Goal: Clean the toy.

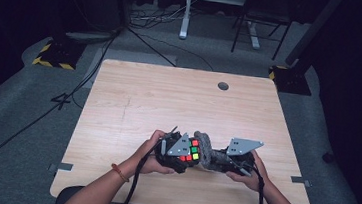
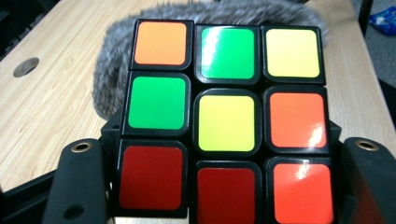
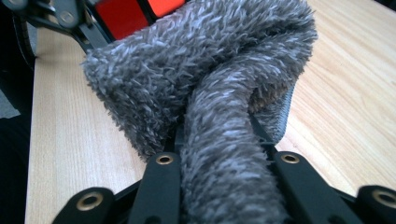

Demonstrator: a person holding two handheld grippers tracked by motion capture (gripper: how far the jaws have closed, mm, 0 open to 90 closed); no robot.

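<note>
Scrambled colour cube [image 1: 191, 150] above the near edge of the wooden worktop [image 1: 179, 102], left claw [image 1: 176, 152] clamped on the cube, right claw [image 1: 223, 159] clamped on a grey fluffy cloth [image 1: 205, 147] pressed against the cube's right side

wide bare table [image 1: 169, 101] ahead, cable hole [image 1: 223, 86] far side, cube [image 1: 190, 150] and grey cloth [image 1: 205, 149] touching between tools

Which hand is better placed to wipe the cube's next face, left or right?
Right, likely. The right gripper is shut on the grey fuzzy cloth, already pressed beside the puzzle cube. The left gripper is clamped on the cube, so it is better suited to steadying or turning it.
</note>
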